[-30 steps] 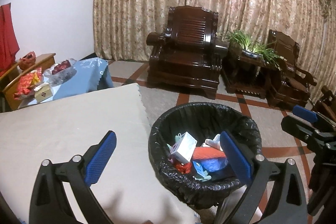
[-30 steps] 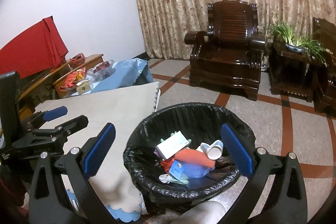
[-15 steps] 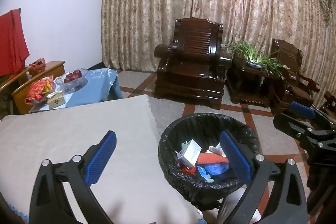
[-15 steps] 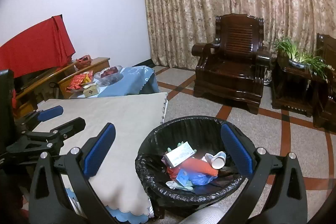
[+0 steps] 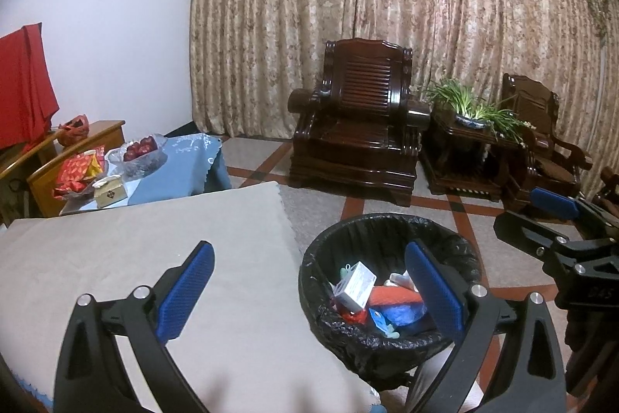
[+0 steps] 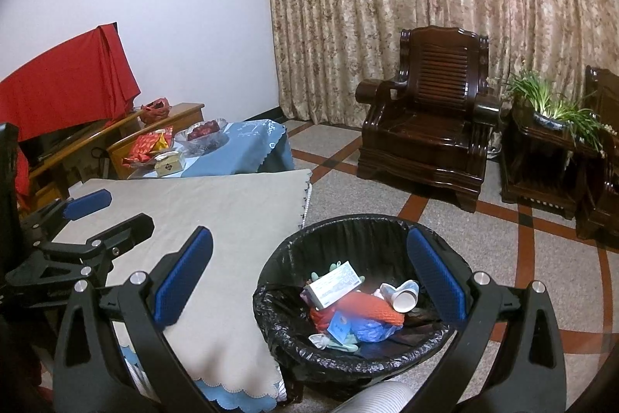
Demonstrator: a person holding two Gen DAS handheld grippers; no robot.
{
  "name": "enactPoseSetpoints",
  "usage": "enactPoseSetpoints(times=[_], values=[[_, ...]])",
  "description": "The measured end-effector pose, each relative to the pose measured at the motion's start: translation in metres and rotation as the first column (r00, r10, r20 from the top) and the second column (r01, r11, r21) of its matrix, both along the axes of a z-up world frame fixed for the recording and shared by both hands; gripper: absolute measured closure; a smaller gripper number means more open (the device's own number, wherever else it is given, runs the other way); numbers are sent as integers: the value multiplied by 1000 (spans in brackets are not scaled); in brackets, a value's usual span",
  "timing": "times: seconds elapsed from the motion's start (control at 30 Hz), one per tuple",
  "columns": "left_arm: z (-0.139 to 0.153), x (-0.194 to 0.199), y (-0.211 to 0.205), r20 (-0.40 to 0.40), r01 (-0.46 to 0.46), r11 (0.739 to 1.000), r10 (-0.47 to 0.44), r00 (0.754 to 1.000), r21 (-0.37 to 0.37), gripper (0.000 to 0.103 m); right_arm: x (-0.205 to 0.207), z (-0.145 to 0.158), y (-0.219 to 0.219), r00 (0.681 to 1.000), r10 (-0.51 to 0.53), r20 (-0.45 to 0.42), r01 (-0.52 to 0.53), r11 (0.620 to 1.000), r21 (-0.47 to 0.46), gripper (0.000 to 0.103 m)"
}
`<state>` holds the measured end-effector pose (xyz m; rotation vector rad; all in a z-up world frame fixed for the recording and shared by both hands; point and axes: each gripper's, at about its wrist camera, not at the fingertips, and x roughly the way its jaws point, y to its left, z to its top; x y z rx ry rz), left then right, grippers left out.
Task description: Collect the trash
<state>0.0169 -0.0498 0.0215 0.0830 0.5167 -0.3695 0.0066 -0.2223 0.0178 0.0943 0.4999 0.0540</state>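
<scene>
A round bin with a black liner stands on the floor beside the table. Inside lie a white box, a red wrapper, a blue bag and a paper cup. My left gripper is open and empty, spanning the table edge and the bin. My right gripper is open and empty above the bin; it also shows at the right in the left wrist view. The left gripper appears at the left of the right wrist view.
A table with a beige cloth is at the left. Behind it stands a blue-clothed table with a fruit bowl and snacks. Dark wooden armchairs and a potted plant line the curtain.
Both grippers have pulled up and back from the bin, so it looks smaller and lower in both views. The jaws stayed open and the trash in the bin did not move.
</scene>
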Motion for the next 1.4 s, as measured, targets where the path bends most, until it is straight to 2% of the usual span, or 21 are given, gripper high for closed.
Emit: enactPoseSetpoints(times=[1.4], values=[[-1, 3, 6, -5, -3, 1000, 3, 1000, 6, 6, 2, -1, 7, 1000, 1, -4, -1, 1000, -5, 5]])
